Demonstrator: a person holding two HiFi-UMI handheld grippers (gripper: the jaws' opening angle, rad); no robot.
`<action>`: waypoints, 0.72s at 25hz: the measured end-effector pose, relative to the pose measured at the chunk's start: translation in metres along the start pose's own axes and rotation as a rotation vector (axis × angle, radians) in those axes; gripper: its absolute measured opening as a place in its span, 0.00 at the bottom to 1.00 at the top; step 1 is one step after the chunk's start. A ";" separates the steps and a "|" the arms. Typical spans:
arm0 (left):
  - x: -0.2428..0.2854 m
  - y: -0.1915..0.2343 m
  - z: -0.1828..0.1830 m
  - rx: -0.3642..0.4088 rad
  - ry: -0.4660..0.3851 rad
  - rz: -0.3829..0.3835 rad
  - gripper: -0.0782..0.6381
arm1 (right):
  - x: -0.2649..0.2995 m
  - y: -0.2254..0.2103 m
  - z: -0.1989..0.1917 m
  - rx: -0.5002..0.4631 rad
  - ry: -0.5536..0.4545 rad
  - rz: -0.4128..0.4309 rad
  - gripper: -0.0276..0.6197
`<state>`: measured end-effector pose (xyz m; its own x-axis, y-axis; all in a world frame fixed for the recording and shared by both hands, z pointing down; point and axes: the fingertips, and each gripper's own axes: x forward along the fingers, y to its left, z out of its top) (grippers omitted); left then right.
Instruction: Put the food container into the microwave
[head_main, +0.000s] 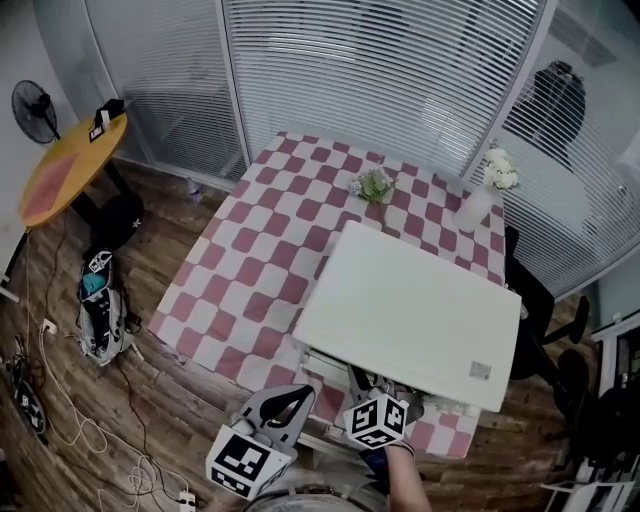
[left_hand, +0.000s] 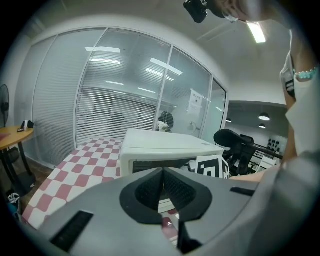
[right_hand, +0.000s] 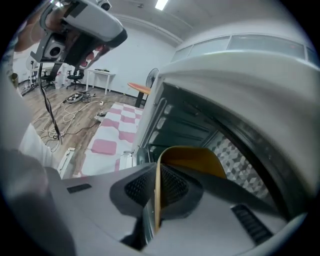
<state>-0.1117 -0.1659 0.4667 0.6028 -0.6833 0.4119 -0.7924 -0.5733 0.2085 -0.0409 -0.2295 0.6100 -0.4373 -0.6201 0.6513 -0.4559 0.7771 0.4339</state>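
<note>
a glass wall with blinds runs along the far side of the room, above a wooden floor. a table under a red-and-white checked cloth fills the middle of the head view. a white microwave stands on the table's near right part, its front toward the person. far to the left is a round yellow side table, with a backpack on the floor nearer in. a dark office chair stands just right of the table.

the left gripper is held at the near edge, left of the right one. it faces the microwave's front, its jaws together with nothing between them. the right gripper reaches in under the microwave's top, its jaws clamped on the thin wall of the yellow food container. the container sits at the mouth of the open cavity, in front of a grey patterned inner surface. i cannot tell whether it rests on the cavity floor.

a white vase of flowers stands at the table's far right corner. a small potted plant stands left of the vase, along the far edge.
</note>
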 end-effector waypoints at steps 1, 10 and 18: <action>-0.001 0.000 0.000 -0.001 0.002 0.001 0.13 | 0.002 -0.001 -0.001 -0.007 0.003 -0.005 0.06; -0.006 0.009 -0.003 -0.002 -0.008 0.027 0.13 | 0.018 -0.004 -0.008 -0.034 0.031 -0.037 0.06; -0.006 0.008 -0.002 -0.001 -0.013 0.017 0.13 | 0.023 -0.002 -0.012 -0.060 0.052 -0.023 0.06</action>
<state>-0.1217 -0.1658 0.4682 0.5904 -0.6986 0.4042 -0.8025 -0.5613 0.2022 -0.0403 -0.2436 0.6316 -0.3858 -0.6329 0.6713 -0.4174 0.7686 0.4848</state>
